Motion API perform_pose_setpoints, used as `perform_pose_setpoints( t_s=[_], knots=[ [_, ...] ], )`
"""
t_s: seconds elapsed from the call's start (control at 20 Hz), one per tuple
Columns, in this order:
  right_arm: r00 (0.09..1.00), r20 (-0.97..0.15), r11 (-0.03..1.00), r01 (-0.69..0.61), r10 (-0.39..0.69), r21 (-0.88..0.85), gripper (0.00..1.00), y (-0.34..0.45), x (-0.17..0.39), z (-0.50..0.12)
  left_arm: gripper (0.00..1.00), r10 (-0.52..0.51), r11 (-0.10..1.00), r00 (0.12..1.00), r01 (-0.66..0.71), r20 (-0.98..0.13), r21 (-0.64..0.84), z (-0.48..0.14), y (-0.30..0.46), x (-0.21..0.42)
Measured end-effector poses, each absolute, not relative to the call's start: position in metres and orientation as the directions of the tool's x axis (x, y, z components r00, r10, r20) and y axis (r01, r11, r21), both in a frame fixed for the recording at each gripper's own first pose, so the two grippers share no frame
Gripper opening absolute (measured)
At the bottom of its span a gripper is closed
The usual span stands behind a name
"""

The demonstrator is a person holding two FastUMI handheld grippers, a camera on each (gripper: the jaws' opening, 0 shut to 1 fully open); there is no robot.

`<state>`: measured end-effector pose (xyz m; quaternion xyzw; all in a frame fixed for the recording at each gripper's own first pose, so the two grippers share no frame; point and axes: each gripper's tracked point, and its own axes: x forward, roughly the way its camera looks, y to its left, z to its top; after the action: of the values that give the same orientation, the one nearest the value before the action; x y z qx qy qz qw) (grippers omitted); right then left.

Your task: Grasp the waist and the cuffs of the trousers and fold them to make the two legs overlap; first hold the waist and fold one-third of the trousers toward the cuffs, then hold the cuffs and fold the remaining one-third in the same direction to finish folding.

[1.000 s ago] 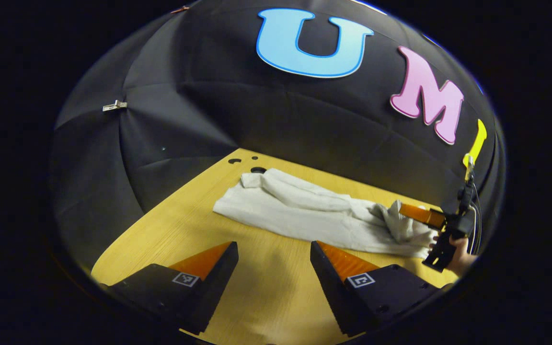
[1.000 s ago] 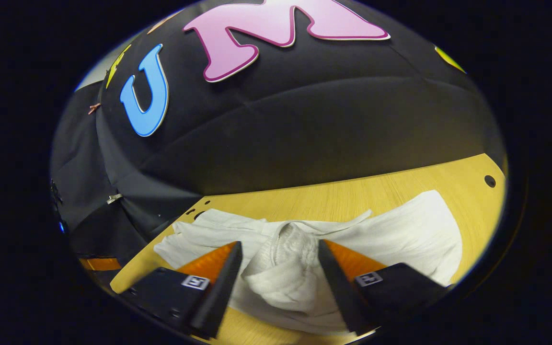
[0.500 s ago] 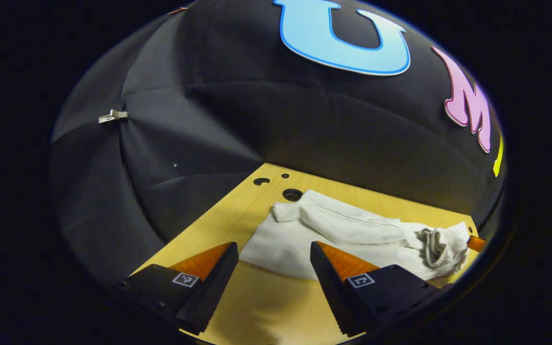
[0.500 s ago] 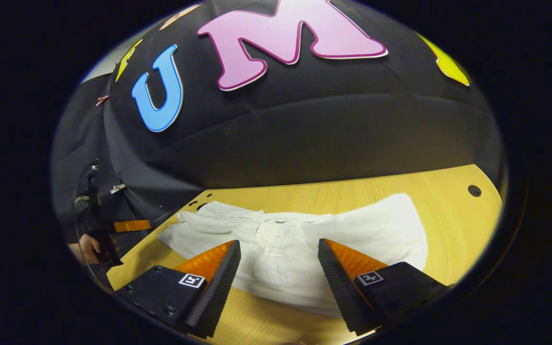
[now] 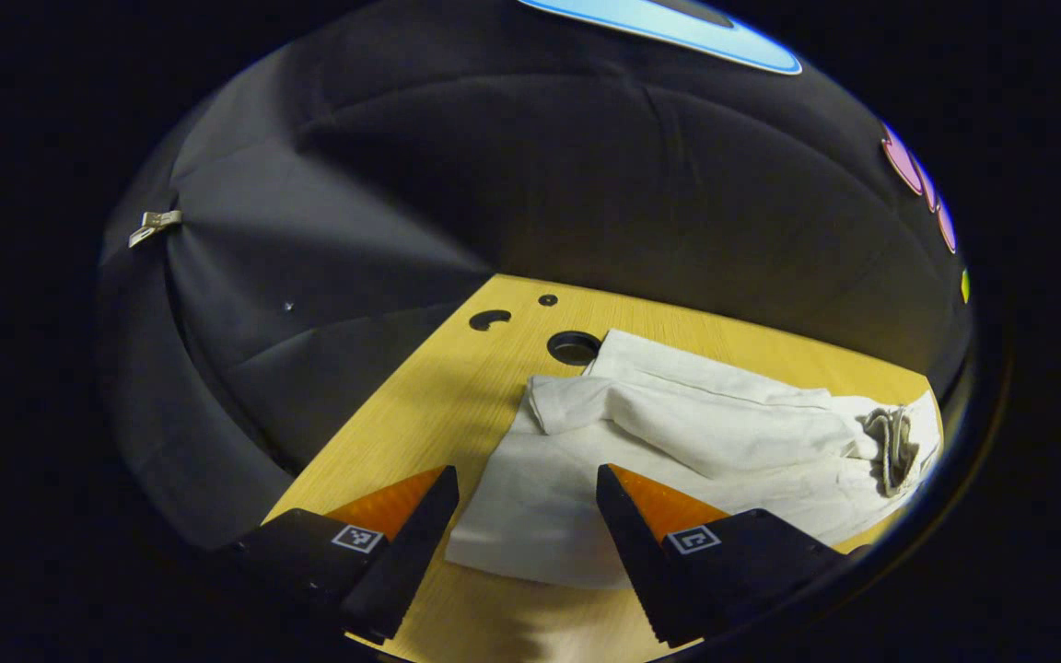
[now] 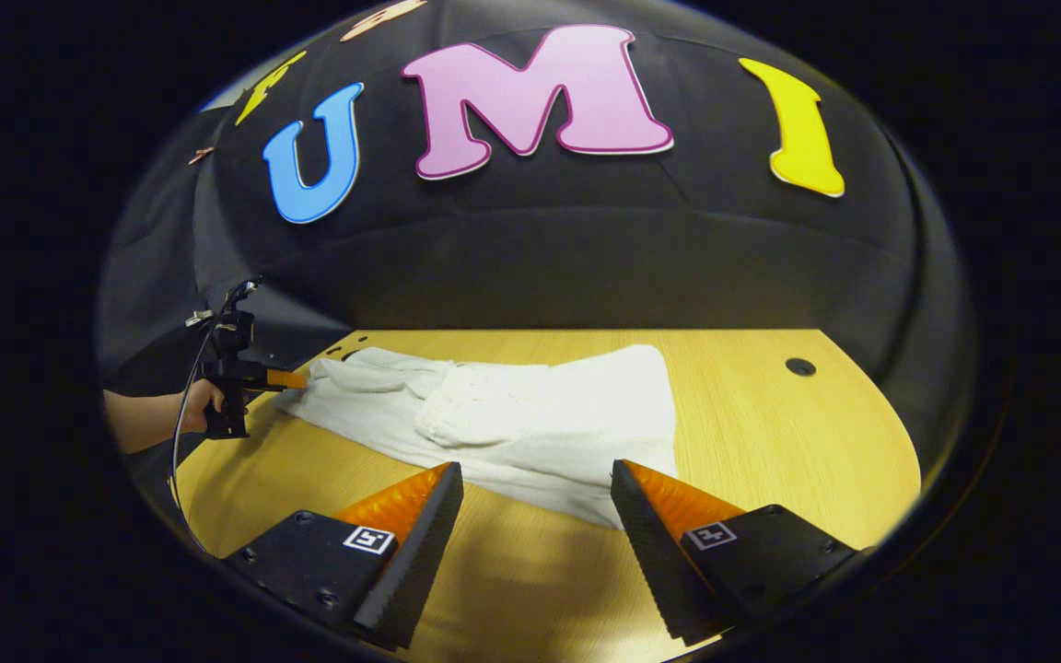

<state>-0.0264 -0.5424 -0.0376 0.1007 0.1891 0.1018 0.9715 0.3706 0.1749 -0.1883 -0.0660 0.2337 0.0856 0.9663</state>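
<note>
White trousers point(image 5: 678, 433) lie lengthwise on the wooden table point(image 5: 438, 405), one leg rumpled over the other. The cuff end is nearest my left gripper point(image 5: 526, 479), which is open with the cloth's near corner lying between its fingers. The bunched waist with its drawstring point(image 5: 890, 442) is at the far right. In the right gripper view the trousers point(image 6: 512, 414) stretch across the table just beyond my right gripper point(image 6: 535, 474), which is open, off the cloth and holds nothing. The left gripper point(image 6: 296, 378) shows at the cuff end, held by a hand point(image 6: 194, 398).
Round holes point(image 5: 573, 347) are cut in the table by the cuffs, and another hole point(image 6: 799, 366) lies at the right. The black cloth wall closes off the table's back and left. Bare wood point(image 6: 770, 442) spreads to the right of the trousers. A metal clip point(image 5: 153, 221) hangs on the wall.
My right gripper has pulled back from the waist, which now lies flat on the table. My left gripper has moved forward to the cuff end, so the cloth lies between its fingers.
</note>
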Motion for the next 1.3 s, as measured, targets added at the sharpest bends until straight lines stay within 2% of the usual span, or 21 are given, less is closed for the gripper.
perform_pose_setpoints(
  t_s=[0.1,0.15,0.4,0.45,0.5,0.6,0.75,0.85,1.1,1.3],
  knots=[
    [0.901,-0.364,0.956,-0.149,0.237,0.253,0.98,-0.538,-0.033,-0.047,0.96,0.12,0.985,0.853,-0.166,-0.507,-0.046,-0.2,0.172,0.369],
    [0.898,-0.371,0.956,-0.145,0.235,0.255,0.98,-0.539,-0.034,-0.05,1.0,0.106,0.987,0.863,-0.153,-0.494,-0.054,-0.198,0.171,0.375],
    [0.9,-0.377,0.957,-0.123,0.219,0.263,0.98,-0.552,-0.029,-0.049,0.96,0.062,0.996,0.844,-0.089,-0.533,-0.025,-0.201,0.16,0.375],
    [0.904,-0.375,0.96,-0.11,0.204,0.257,0.98,-0.56,-0.026,-0.046,0.8,0.044,0.998,0.839,-0.066,-0.542,-0.022,-0.204,0.155,0.376],
    [0.908,-0.374,0.963,-0.097,0.189,0.25,0.98,-0.569,-0.027,-0.045,0.77,0.03,0.999,0.839,-0.045,-0.544,-0.015,-0.202,0.147,0.376],
    [0.913,-0.382,0.971,-0.057,0.145,0.232,0.98,-0.587,-0.025,-0.044,0.41,0.029,1.0,0.836,-0.031,-0.548,0.005,-0.202,0.14,0.376],
    [0.913,-0.388,0.97,-0.036,0.129,0.239,0.98,-0.594,-0.027,-0.039,0.19,0.052,0.999,0.83,-0.039,-0.555,0.035,-0.204,0.135,0.379],
    [0.913,-0.386,0.968,-0.037,0.134,0.248,0.98,-0.595,-0.03,-0.034,0.08,0.066,0.998,0.825,-0.05,-0.561,0.043,-0.203,0.131,0.377],
    [0.911,-0.392,0.974,-0.037,0.126,0.225,0.98,-0.606,-0.031,-0.023,0.06,0.026,0.997,0.809,-0.061,-0.588,-0.04,-0.205,0.111,0.367],
    [0.923,-0.374,0.978,-0.012,0.092,0.21,0.98,-0.629,-0.032,-0.009,0.06,0.013,0.989,0.869,-0.086,-0.495,-0.124,-0.163,0.101,0.363]
  ],
)
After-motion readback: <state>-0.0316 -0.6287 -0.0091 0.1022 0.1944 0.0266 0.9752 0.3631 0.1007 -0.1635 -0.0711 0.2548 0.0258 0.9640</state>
